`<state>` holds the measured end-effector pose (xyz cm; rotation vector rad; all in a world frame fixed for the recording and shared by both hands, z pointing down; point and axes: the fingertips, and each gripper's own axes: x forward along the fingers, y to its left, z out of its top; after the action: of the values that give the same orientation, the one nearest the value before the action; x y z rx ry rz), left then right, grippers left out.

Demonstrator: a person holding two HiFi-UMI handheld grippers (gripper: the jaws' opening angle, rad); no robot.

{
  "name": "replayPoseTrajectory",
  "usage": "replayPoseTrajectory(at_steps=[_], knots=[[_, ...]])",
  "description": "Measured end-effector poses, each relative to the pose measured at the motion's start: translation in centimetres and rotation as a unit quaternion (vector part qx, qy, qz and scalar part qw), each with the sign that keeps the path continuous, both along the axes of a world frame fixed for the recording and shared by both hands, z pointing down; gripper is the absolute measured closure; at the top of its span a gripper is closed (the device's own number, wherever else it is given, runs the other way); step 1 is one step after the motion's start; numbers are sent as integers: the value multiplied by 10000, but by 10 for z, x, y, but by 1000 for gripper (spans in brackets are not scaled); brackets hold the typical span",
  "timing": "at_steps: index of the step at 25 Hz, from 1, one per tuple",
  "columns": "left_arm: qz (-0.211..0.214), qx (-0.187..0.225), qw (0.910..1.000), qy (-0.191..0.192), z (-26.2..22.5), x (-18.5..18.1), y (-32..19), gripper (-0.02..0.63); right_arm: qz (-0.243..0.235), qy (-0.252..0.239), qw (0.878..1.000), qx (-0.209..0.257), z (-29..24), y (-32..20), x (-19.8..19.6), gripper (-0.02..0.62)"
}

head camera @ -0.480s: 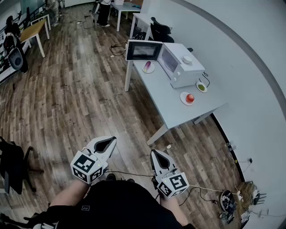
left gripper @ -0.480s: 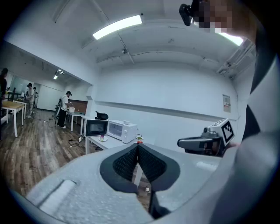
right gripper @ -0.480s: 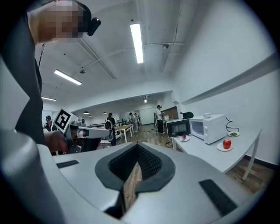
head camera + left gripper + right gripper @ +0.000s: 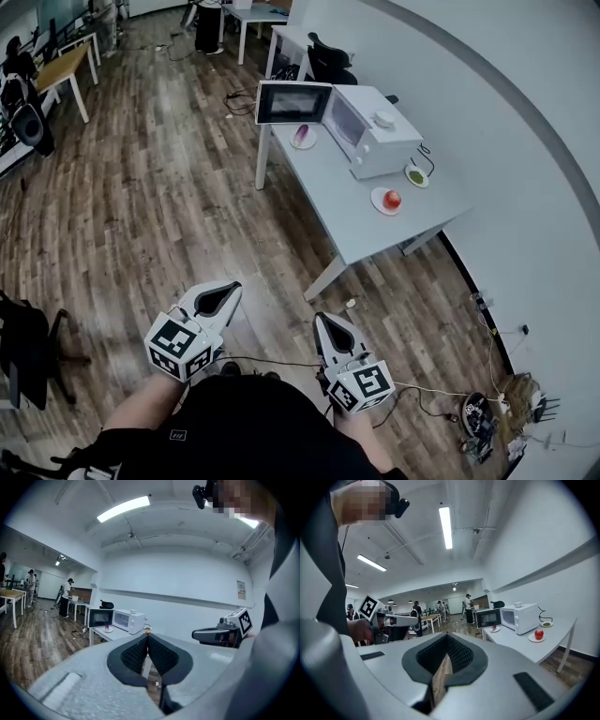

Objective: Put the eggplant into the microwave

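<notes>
1. The left gripper (image 4: pixel 220 298) is clenched on nothing.
2. The eggplant (image 4: pixel 302 135) lies on a plate (image 4: pixel 312 142) beside the open door (image 4: pixel 281 101), well away from both grippers and not yet picked up.
3. The right gripper (image 4: pixel 330 330) is closed and empty.
4. The microwave (image 4: pixel 380 131) stands ready. Bare floor (image 4: pixel 169 206) leaves a free approach, but the table (image 4: pixel 356 211) corner and the swung door crowd the reach.

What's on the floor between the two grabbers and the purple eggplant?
In the head view, only bare wooden floor lies between the left gripper, the right gripper and the table where the eggplant sits.
</notes>
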<state>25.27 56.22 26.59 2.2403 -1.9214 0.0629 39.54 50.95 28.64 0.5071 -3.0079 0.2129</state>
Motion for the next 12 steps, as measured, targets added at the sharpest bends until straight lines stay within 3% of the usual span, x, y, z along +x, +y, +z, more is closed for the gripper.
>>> replayPoseTrajectory(at_steps=[6, 12], knots=[[67, -24, 10000, -33, -1, 31, -13, 597, -57, -61, 9992, 388, -13, -5, 24, 580], [84, -79, 9999, -106, 3, 60, -26, 597, -246, -310, 9989, 232, -12, -16, 41, 578]])
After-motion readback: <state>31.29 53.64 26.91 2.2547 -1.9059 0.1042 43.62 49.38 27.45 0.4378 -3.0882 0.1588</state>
